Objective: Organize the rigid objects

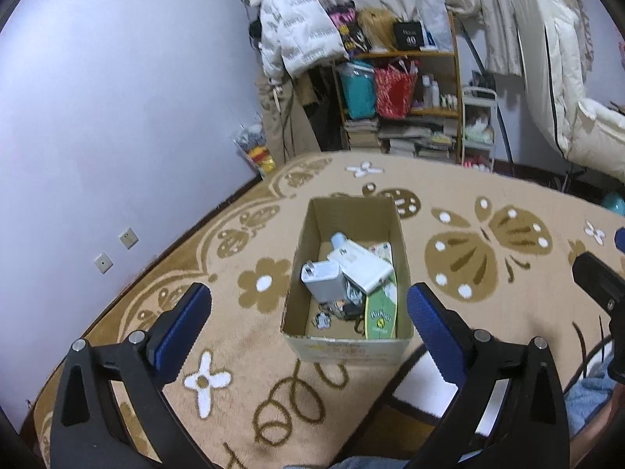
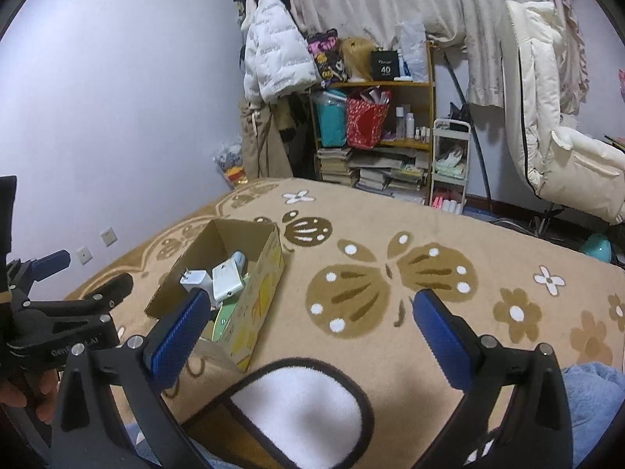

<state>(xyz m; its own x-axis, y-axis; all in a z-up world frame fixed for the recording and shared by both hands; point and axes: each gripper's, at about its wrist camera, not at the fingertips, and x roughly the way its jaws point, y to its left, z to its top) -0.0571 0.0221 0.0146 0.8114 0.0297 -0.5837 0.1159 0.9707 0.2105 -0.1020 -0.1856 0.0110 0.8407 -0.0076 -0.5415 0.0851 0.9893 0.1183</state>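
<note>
— What's in the cardboard box [image 1: 347,346] on the patterned rug [image 1: 488,195]?

— A white plug adapter [image 1: 321,276] with its prongs showing, a white rectangular device [image 1: 361,264] lying tilted against it, a green packet [image 1: 381,312] along the right wall and some small dark bits at the near end, too small to tell.

— And the grippers?

— The left gripper [image 1: 308,314] hangs above the box, its blue pads spread wide and pinching nothing. The right gripper [image 2: 308,324] is spread too, over bare rug beside the box, holding nothing.

— Does one camera see more?

— The right view catches the box's yellow-printed side [image 2: 265,293], the left gripper from outside and a hand [image 2: 23,394] gripping it. The left view looks straight down into the box.
</note>
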